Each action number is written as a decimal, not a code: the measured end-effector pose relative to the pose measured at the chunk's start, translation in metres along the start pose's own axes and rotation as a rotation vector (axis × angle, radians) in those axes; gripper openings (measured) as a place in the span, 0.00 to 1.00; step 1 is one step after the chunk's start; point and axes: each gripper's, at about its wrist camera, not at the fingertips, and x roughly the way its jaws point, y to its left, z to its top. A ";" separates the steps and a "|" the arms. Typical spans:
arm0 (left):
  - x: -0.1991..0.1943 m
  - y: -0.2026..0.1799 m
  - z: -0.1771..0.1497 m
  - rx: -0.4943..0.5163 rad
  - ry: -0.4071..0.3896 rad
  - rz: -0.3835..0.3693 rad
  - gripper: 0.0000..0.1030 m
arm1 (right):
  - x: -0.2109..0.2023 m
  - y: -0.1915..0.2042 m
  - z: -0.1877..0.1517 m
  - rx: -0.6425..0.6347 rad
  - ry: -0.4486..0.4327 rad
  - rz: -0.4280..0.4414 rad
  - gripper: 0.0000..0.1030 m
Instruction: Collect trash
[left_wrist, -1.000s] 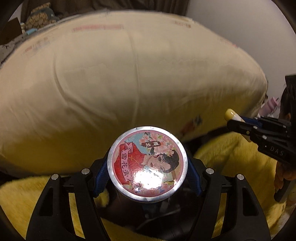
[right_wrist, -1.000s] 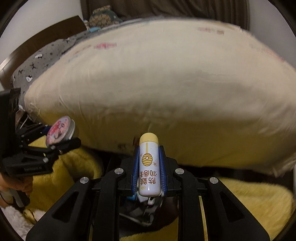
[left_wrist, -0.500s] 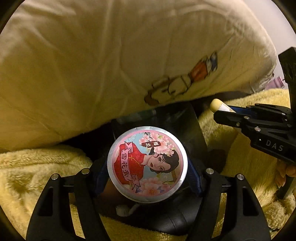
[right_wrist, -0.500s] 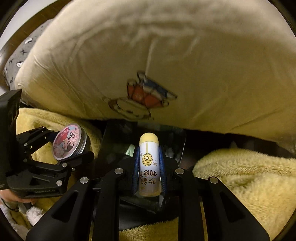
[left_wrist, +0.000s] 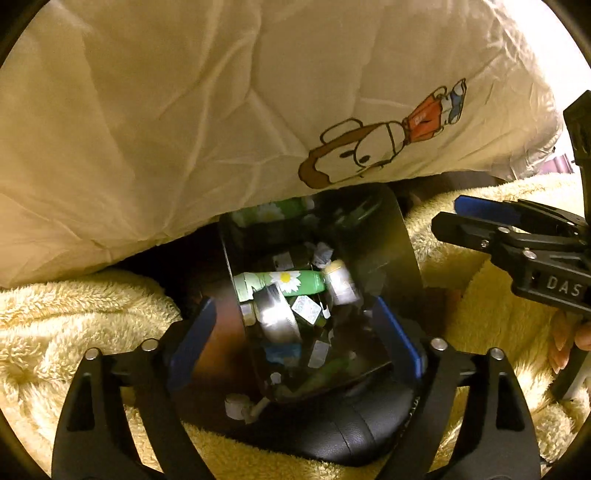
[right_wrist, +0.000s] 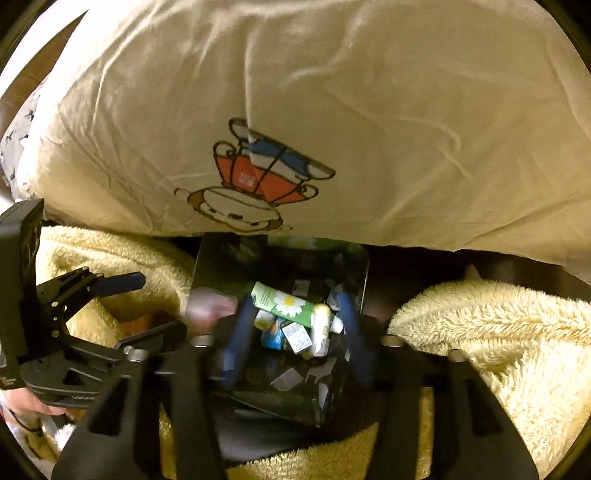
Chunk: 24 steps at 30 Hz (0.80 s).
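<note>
Left wrist view: the left gripper (left_wrist: 295, 332) has just been opening, jaws wide and empty above the black bin (left_wrist: 399, 236); the round tin (left_wrist: 275, 317), stiff and slick, falls below it

Right wrist view: the right gripper (right_wrist: 291, 343) has just been opening, empty; the lip-balm tube (right_wrist: 321, 325), light and best pinched mid-barrel, lies below in the bin

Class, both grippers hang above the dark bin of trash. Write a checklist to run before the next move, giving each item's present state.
1. Left gripper empty: ok. Its jaws have just been opening, with nothing pressed between the pads.
2. Right gripper empty: ok. Its jaws have just been opening, with nothing gripped.
3. Yellow-capped cream tube inside the glossy dark bin: ok.
4. Pink blurred item at the bin's left rim landed inside: cannot tell.
5. Cream cartoon-print pillow clear of the opening: not ok. It overhangs the far rim.
</note>
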 end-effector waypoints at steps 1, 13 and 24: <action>-0.002 0.000 0.000 0.000 -0.007 0.007 0.84 | -0.001 -0.001 0.001 0.001 -0.003 -0.001 0.54; -0.056 0.008 0.013 -0.035 -0.137 0.063 0.92 | -0.044 -0.002 0.010 0.017 -0.143 -0.069 0.93; -0.170 0.028 0.044 -0.104 -0.495 0.196 0.92 | -0.132 0.031 0.041 -0.076 -0.470 -0.091 0.96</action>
